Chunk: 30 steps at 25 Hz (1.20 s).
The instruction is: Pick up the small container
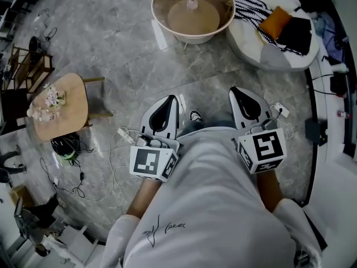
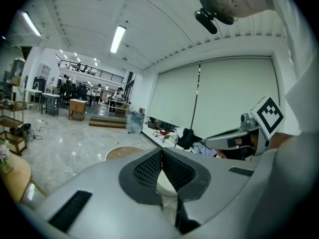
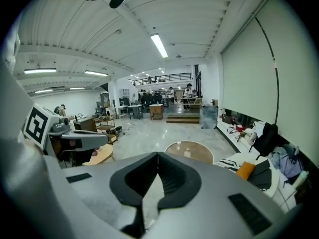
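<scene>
Small container (image 1: 192, 3) on round table (image 1: 160, 22) beside beanbag (image 1: 273, 57)

Glossy marble floor (image 1: 111, 38), matt wooden side table (image 1: 70, 102)

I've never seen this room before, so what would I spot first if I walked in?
Probably the two grey-and-white tongs held low in the head view, the left tongs and the right tongs, both shut and empty. Ahead of them stands a big round beige table with a glass top. To its right is a white beanbag with a black-and-white striped cloth and an orange cushion on it.
</scene>
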Each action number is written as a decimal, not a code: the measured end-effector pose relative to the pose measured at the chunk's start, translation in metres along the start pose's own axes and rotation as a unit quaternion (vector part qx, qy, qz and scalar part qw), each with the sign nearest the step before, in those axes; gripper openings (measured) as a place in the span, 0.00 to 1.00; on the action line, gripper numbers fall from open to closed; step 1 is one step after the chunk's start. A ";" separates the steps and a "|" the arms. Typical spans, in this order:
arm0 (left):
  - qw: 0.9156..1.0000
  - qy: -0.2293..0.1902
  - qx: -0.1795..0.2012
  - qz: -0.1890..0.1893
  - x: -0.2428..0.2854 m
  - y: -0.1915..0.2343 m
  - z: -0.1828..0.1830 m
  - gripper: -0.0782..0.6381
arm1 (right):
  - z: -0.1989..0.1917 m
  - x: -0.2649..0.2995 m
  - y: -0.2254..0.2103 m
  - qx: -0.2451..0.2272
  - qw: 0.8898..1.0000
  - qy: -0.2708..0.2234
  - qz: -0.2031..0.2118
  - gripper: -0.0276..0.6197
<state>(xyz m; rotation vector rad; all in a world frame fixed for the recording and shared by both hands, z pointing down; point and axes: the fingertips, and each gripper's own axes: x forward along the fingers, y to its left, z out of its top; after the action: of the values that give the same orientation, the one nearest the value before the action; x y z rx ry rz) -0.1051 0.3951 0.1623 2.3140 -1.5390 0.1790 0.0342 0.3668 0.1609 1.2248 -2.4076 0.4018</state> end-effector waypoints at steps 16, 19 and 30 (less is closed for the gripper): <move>1.000 -0.010 -0.010 -0.001 0.025 0.010 0.013 0.13 | 0.015 0.036 -0.015 0.001 1.000 0.000 0.015 0.07; 1.000 -0.002 -0.012 0.013 0.038 0.017 0.016 0.13 | 0.022 0.048 -0.027 0.001 1.000 -0.001 0.019 0.07; 1.000 0.009 -0.014 0.023 0.117 0.035 0.039 0.13 | 0.050 0.103 -0.093 0.013 1.000 -0.007 0.022 0.07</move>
<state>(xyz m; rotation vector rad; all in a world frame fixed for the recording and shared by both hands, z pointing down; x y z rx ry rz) -0.0938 0.2676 0.1682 2.2511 -1.5761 0.1892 0.0446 0.2201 0.1729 1.1920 -2.4525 0.4411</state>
